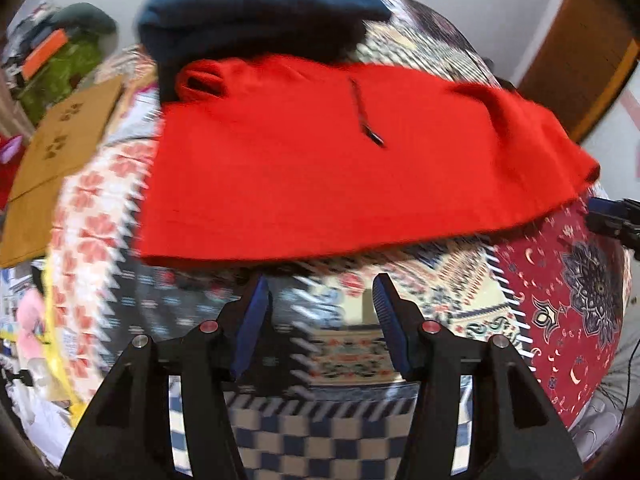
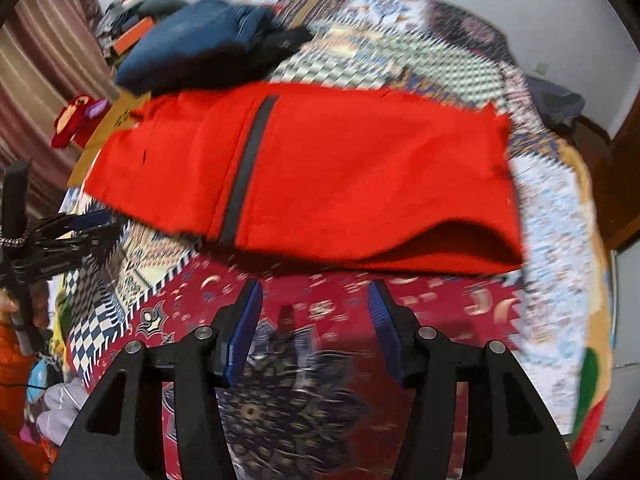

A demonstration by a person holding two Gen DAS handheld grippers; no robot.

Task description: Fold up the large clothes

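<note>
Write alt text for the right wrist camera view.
A folded red garment with a dark zipper strip lies on a patterned bedspread, just beyond the open, empty right gripper. A dark blue garment sits behind it.

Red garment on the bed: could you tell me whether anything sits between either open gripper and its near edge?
Nothing visible does. Only bare patterned bedspread separates the left gripper and the right gripper from the red garment. The dark blue clothing lies behind it, at its far edge.
</note>
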